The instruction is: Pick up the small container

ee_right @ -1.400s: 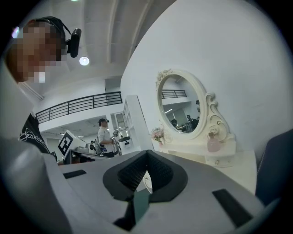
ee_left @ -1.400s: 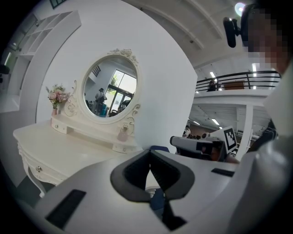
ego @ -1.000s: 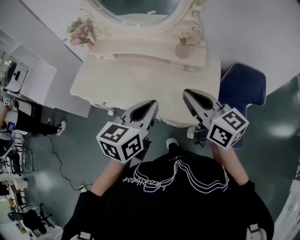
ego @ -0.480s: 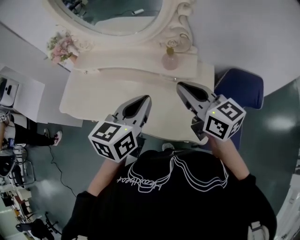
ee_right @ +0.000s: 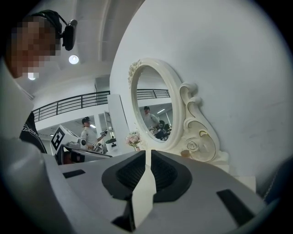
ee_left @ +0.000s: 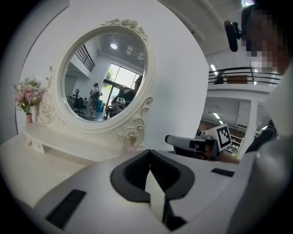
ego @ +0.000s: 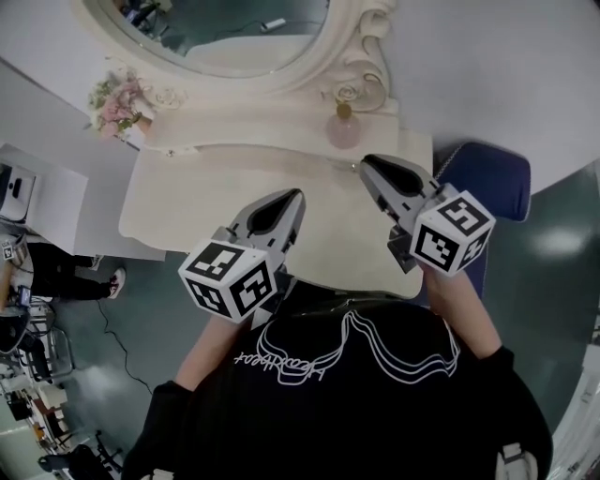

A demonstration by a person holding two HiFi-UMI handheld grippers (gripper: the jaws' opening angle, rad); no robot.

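Grey-green floor and a plain white wall frame a cream dressing table, which fills the middle of the head view. An oval mirror in a carved cream frame rises from the back of the dressing table, against the wall. A person in a black top with a white line print stands at the dressing table's front edge, with both forearms reaching over it. A dark blue chair sits just beside the dressing table's right end.

The left gripper hangs over the dressing table's front half, left of centre, pointing toward the back shelf. Its own view shows the jaws pressed together with nothing between them. The right gripper is over the dressing table's right half, farther toward the back than the left one. Its jaws have just been opening and stand only a thin slit apart, with nothing in the slit. Each gripper carries a marker cube at its rear end, near the dressing table's front edge.

A small bunch of pink flowers stands at the left end of the dressing table's raised back shelf. The small container, pale pink and rounded with a narrow top, stands at the right end of that shelf. It is near the right gripper's tips but apart from them, and neither gripper touches it.
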